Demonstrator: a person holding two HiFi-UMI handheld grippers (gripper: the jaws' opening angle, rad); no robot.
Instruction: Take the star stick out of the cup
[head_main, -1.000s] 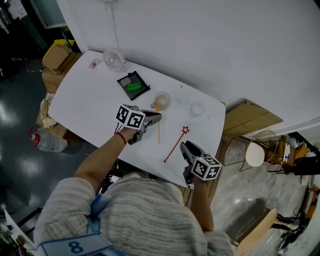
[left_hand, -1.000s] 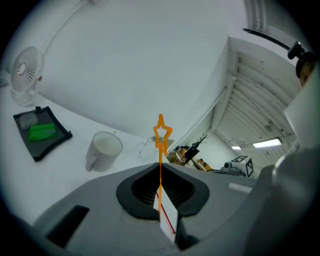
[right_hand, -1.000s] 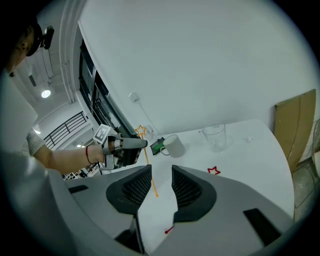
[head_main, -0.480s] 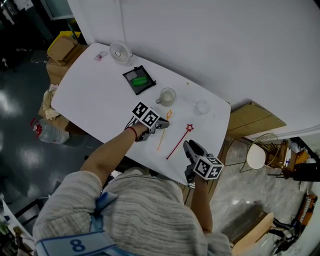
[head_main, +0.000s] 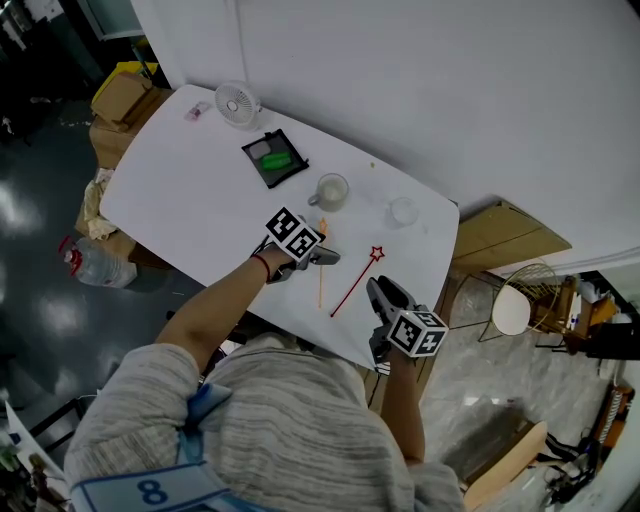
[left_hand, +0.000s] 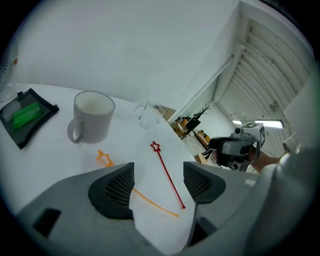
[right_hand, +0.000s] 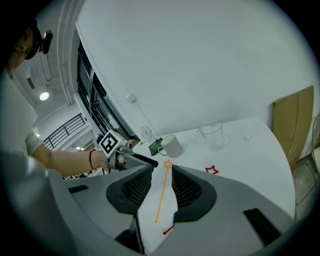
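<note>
The left gripper is opening its jaws, and nothing is pressed between them. The orange star stick lies flat beneath them, out of the cup, with its star end toward the cup. The right gripper, narrowly parted and empty, is farther from the cup. Counted: two sticks, including the red star stick, one cup and one glass.

White wall across upper right. White worktop angled mid-frame. Dark glossy floor at left, pale tiled floor lower right. Cardboard boxes upper left; wire chair with white seat, right edge.
</note>
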